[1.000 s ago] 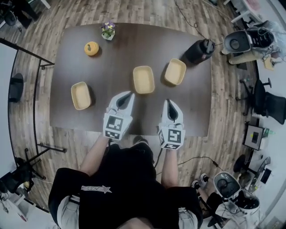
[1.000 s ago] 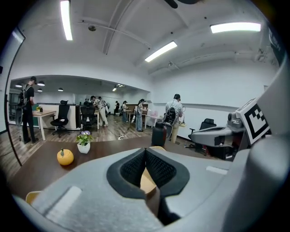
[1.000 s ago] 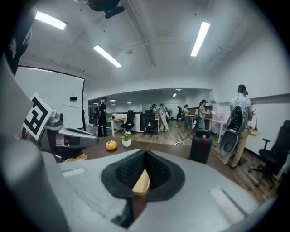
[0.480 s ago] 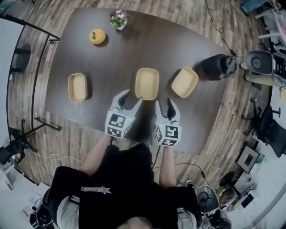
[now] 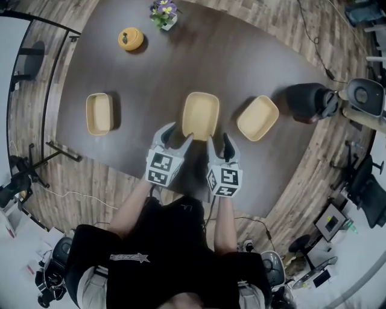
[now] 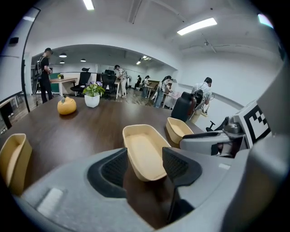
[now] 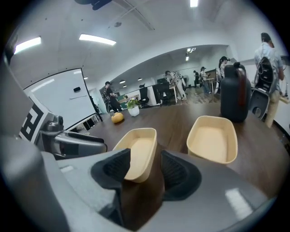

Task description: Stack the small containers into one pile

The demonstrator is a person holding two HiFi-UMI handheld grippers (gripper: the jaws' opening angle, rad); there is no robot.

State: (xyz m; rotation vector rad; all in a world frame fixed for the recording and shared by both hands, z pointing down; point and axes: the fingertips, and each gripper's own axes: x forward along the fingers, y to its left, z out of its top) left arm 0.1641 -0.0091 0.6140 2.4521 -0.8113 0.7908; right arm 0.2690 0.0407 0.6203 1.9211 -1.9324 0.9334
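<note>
Dark wood table [image 5: 253, 66] in an open-plan office, people at desks well behind. Three tan containers in a row ahead of the fingers, none nested yet, so first step of the stack by the look of it.

Left gripper [image 6: 145, 165]: jaws released, just been opening. Near end of middle container [image 6: 142, 152] framed between the fingers, pads either side, not pressing. Nothing held.

Right gripper [image 7: 145, 170]: also spread, jaws just been opening. Near corner of the same middle container between its fingers, no squeeze visible. Cannot tell whether touching.

Right container [image 7: 213, 138] out past the right gripper's outer finger, clear of both pads. Left container [image 5: 98, 113] well apart, far outside the left gripper's outer finger. Orange ornament [image 5: 131, 39], potted plant [image 5: 164, 13] and black jug [image 5: 307, 102] far beyond the fingertips, not in the way.

Handling, as a guess: thin-walled moulded trays, empty, so very light. Probably some wall flex under a hard pinch. Smooth-looking finish, more likely to slide on the table than tip. Tapered sides, so easy nesting expected if dropped in square.

Best hold: short end wall at the rim, one finger inside, one outside, moderate squeeze only. No pinching across the full width: too wide for the pads, likely bowing. Main risk: skewed release, tray jammed crooked in the next.
</note>
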